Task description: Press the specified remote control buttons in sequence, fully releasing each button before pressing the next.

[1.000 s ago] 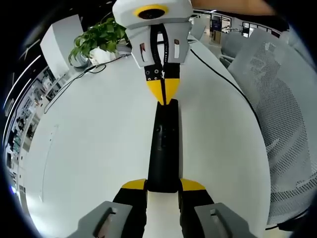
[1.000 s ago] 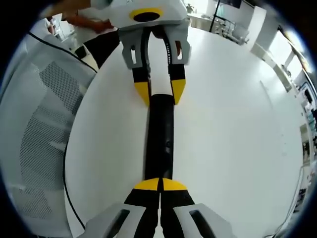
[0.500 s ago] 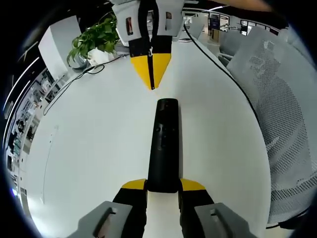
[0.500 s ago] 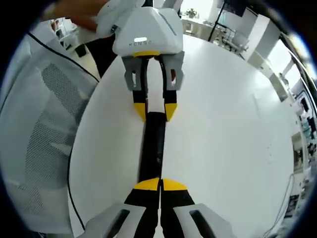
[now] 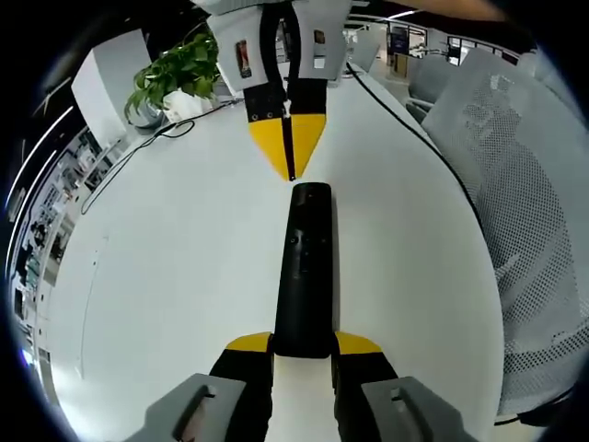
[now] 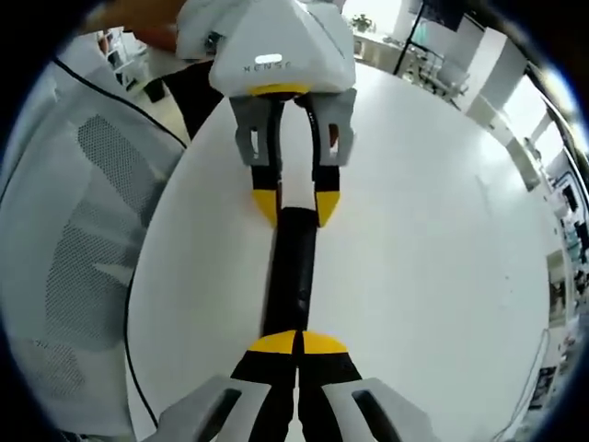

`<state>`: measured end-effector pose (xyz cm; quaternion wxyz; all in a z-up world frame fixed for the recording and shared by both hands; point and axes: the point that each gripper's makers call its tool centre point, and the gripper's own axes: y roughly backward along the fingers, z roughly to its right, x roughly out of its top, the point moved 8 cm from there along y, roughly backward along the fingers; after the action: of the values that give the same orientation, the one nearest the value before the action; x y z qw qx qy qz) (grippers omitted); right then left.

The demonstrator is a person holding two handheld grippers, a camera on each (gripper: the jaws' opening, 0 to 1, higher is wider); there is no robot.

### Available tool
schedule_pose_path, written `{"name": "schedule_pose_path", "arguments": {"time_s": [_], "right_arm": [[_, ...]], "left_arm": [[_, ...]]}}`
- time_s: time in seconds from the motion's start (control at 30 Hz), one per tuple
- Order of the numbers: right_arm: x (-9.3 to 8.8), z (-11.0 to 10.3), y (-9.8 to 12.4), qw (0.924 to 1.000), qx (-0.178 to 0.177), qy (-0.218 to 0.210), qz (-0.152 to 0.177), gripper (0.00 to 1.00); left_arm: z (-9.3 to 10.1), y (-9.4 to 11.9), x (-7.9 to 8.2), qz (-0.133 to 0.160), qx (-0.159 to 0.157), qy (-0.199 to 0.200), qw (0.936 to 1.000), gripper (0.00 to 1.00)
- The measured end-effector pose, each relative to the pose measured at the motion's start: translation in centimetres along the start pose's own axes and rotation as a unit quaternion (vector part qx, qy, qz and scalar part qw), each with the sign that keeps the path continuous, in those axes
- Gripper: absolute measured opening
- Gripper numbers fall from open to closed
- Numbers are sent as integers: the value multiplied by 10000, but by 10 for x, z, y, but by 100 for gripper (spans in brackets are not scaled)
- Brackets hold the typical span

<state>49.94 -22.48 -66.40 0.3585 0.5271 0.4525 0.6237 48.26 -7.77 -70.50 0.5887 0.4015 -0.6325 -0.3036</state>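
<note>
A long black remote (image 5: 306, 267) lies lengthwise on the white table (image 5: 166, 258). My left gripper (image 5: 304, 343) is shut on its near end, one yellow pad against each side. My right gripper (image 5: 291, 173) comes in from the top of the left gripper view, shut. Its joined yellow tips point down just past the remote's far end, with a thin gap showing. In the right gripper view my right gripper (image 6: 296, 339) is shut over the near end of the remote (image 6: 293, 267). The left gripper (image 6: 296, 207) clasps the far end there.
A potted plant (image 5: 179, 74) and a thin cable (image 5: 138, 152) sit at the table's far left. A black cable (image 5: 414, 138) runs along the right edge. A grey mesh chair (image 5: 515, 203) stands beside the table and shows as a mesh chair (image 6: 83, 239) in the right gripper view.
One second ago the right gripper's tips rested on the remote's far end. They lifted away and have now come part of the way back down. The left gripper and the remote stayed put.
</note>
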Motion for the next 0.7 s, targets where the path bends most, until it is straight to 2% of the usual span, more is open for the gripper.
{"name": "schedule_pose_path", "arguments": {"time_s": [0.37, 0.7], "right_arm": [[0, 0, -19, 9998, 164, 58, -94, 0], [1, 0, -26, 9995, 225, 120, -168, 0]], "left_arm": [[0, 0, 0, 24, -6, 10, 10000, 23], [1, 0, -1, 34, -5, 16, 10000, 23]]}}
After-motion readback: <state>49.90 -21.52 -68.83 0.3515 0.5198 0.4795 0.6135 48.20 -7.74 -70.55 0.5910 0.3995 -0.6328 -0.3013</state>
